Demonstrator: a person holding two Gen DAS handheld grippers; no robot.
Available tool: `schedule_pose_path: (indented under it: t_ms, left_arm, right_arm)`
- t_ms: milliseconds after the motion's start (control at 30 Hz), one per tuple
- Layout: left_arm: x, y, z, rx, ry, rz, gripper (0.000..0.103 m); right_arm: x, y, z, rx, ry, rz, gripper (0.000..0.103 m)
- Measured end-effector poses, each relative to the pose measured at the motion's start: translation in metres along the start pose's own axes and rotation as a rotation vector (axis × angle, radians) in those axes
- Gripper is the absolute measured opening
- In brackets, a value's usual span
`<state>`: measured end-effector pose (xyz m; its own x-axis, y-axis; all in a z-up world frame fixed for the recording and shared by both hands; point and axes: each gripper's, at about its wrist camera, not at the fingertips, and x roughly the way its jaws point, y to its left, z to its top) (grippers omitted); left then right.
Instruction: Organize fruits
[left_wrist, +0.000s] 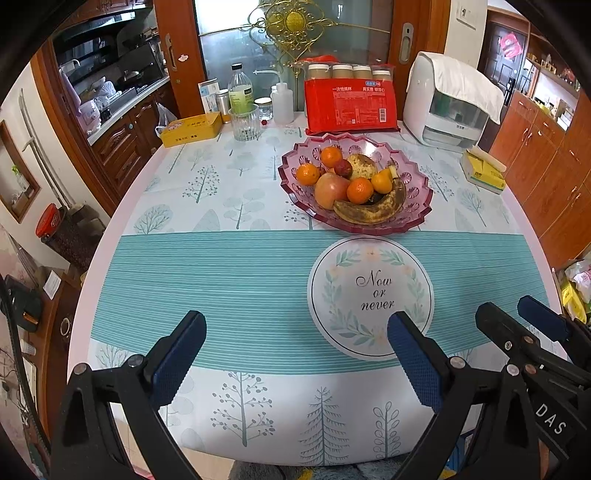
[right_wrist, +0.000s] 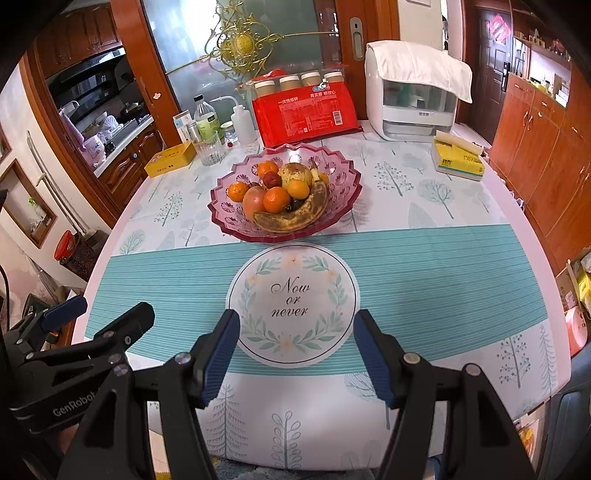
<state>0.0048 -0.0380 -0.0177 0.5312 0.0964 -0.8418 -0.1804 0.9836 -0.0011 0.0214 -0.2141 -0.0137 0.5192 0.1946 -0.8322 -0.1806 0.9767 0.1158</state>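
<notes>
fruit bowl (left_wrist: 354, 221) mid-table | cup pack (left_wrist: 351, 107) behind | tissue pack (left_wrist: 484, 170) right (far edge)

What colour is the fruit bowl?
The fruit bowl is translucent pink with a darker red rim, clearest in the left wrist view.

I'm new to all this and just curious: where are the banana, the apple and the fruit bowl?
banana (left_wrist: 373, 212): left wrist view, middle of its curve.
apple (left_wrist: 330, 190): left wrist view, front face.
fruit bowl (right_wrist: 225, 212): right wrist view, bare left rim.
</notes>
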Motion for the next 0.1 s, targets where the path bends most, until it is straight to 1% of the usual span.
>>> schedule_pose_path:
  t_ms: [100]
  left_arm:
    - [0.0011,0.0002,-0.0008,-0.001,0.003,-0.005,0.098]
  right_arm:
    - [0.0004,0.0008,-0.0002,0.001,0.001,0.001,0.065]
